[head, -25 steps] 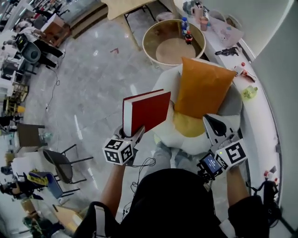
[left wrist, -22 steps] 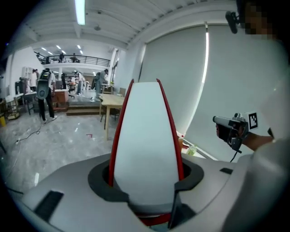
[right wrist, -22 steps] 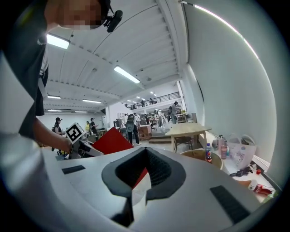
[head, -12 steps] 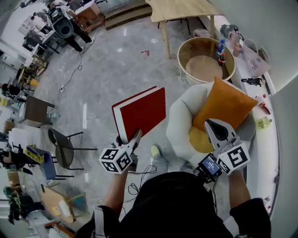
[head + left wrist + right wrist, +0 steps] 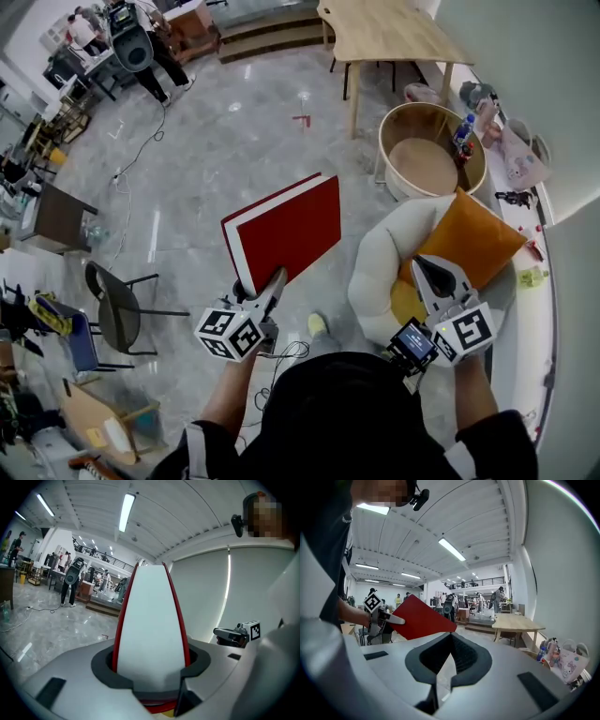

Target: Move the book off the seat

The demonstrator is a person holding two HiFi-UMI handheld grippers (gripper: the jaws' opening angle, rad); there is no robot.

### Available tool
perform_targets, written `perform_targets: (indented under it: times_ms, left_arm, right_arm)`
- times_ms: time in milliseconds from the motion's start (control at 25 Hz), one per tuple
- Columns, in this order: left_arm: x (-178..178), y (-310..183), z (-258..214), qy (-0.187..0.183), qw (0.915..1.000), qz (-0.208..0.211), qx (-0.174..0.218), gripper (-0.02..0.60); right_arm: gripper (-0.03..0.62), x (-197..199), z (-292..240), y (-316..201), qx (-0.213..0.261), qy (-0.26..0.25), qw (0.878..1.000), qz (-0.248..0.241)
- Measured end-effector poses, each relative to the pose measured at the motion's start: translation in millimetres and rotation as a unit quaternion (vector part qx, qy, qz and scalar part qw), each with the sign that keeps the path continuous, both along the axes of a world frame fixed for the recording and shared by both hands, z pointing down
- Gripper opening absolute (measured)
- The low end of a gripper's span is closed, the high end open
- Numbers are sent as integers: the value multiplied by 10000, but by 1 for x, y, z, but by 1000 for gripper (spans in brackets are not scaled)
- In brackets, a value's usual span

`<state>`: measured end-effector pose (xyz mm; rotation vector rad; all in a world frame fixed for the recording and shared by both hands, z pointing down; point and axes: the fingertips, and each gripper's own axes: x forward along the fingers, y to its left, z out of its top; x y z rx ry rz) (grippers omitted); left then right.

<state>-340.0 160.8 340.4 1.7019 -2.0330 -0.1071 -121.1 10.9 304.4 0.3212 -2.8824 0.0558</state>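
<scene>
Beside the seat [image 5: 375, 274], the left gripper [image 5: 276, 279] clamped the red book [image 5: 286, 230]; the right gripper [image 5: 421, 264] was closed, empty.

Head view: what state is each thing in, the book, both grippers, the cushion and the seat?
Book: closed, held up over the floor, off the seat.
Left gripper: shut on the book.
Right gripper: shut, empty.
Cushion: propped tilted in the seat.
Seat: no book on it.

Red book [image 5: 286, 230] with white page edges, orange cushion [image 5: 473, 239], cream seat [image 5: 375, 272], grey marbled floor [image 5: 216, 141], pale wooden table [image 5: 384, 28].
</scene>
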Motion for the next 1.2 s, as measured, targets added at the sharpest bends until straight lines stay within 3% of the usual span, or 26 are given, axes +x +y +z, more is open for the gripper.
perform_targets:
  times_ms: [440, 1200]
  left_arm:
    - [-102, 11, 3, 152, 9994, 27, 325, 249]
    - [-154, 1, -9, 203, 9977, 111, 635, 247]
  right_arm:
    - [9, -113, 11, 13, 79, 145, 9998, 138]
    - [9, -166, 12, 1, 292, 305, 9988, 263]
